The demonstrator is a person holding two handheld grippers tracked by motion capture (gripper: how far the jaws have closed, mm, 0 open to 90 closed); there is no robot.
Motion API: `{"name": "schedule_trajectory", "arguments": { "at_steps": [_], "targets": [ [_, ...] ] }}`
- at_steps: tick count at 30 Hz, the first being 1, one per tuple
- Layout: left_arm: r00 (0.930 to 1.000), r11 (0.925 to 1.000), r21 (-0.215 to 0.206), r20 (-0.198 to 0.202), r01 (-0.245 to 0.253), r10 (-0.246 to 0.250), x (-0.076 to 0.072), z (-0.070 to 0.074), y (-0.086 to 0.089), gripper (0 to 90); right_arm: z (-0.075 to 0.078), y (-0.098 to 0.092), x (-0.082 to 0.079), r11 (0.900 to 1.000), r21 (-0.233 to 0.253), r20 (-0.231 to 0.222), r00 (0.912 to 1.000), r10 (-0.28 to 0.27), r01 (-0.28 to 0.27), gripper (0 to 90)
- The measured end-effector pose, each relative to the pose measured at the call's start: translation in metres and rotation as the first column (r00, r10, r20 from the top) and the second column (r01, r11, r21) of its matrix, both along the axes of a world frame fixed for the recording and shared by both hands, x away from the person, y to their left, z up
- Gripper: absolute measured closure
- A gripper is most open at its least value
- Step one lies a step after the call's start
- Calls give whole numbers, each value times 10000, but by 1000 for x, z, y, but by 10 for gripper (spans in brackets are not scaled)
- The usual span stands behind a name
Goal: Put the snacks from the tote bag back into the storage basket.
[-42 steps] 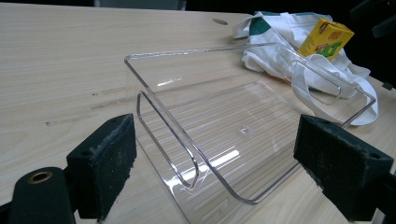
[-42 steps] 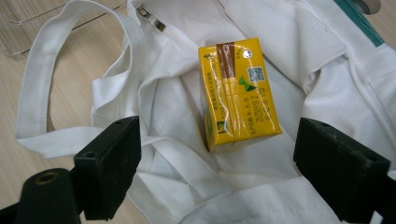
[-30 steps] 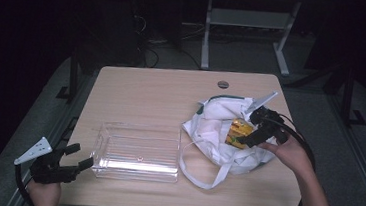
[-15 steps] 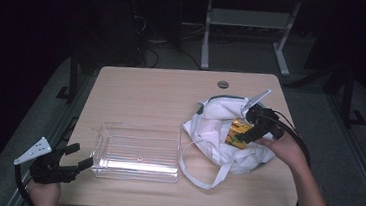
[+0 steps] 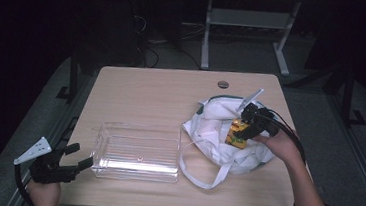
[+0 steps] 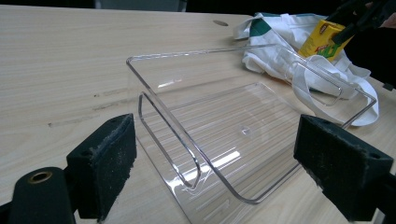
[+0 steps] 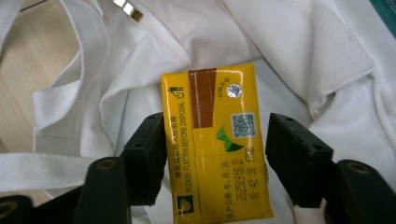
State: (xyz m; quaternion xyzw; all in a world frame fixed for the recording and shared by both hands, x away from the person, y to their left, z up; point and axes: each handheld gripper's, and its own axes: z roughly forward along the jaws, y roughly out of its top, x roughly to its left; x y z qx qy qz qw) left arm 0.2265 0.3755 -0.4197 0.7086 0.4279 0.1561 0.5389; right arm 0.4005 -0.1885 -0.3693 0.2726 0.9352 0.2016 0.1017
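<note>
- Juice carton [image 7: 215,140], yellow and flat-sided, sits on top of the white cloth bag [image 5: 218,131], near the middle of the bag.
- The right gripper [image 7: 215,156] has one jaw on each side of the carton. A thin gap shows by the right jaw, so I cannot tell if it grips the carton yet.
- I think the jaws stand at the narrow sides because that is the easy way to pinch a small box.
- The clear plastic tray [image 5: 136,151] lies just beside the bag, open side up, maybe ready to take the carton.
- The left gripper [image 5: 73,159] waits wide and empty on the tray's far side from the bag, perhaps to steady the tray.
</note>
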Motion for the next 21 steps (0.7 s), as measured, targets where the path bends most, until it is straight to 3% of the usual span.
{"name": "schedule_trajectory", "arguments": {
  "at_steps": [5, 21],
  "targets": [
    [10000, 10000, -23, 18, -6, 6, 0, 0, 0, 128, -4, 4, 1, 9991, -307, 115, 9995, 296, -292, 458],
    [10000, 10000, -19, 16, -23, 23, 0, 0, 0, 128, -3, 5, 2, 9970, -548, 224, 9982, 553, -540, 512]
  ]
}}
